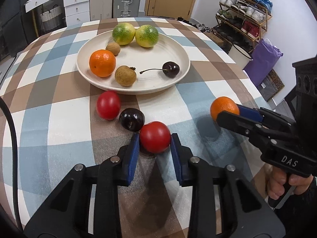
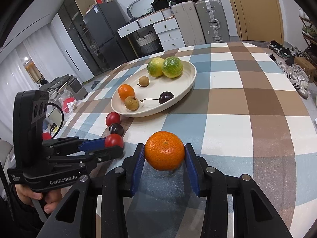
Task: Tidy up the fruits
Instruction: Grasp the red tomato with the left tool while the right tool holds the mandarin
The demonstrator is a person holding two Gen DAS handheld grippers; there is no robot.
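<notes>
A cream plate [image 1: 178, 51] [image 2: 190, 79] on the checked table holds two green-yellow citrus fruits [image 1: 123, 33], an orange [image 1: 102, 63], two longans [image 1: 125, 75] and a cherry [image 1: 170, 69]. My left gripper [image 1: 155, 137] [image 2: 114, 145] is shut on a red tomato [image 1: 155, 136] [image 2: 114, 140] at table level. Beside it lie a dark cherry [image 1: 131, 119] and a second tomato [image 1: 108, 104]. My right gripper [image 2: 164, 152] [image 1: 227, 112] is shut on an orange [image 2: 164, 150] [image 1: 223, 107], held just above the table, right of the left gripper.
The checked tablecloth [image 1: 49, 119] covers the table. The table's right edge [image 1: 257, 91] drops to a floor with a purple bag [image 1: 263, 59] and a shoe rack [image 1: 243, 13]. Drawers and suitcases [image 2: 198, 23] stand beyond the far edge.
</notes>
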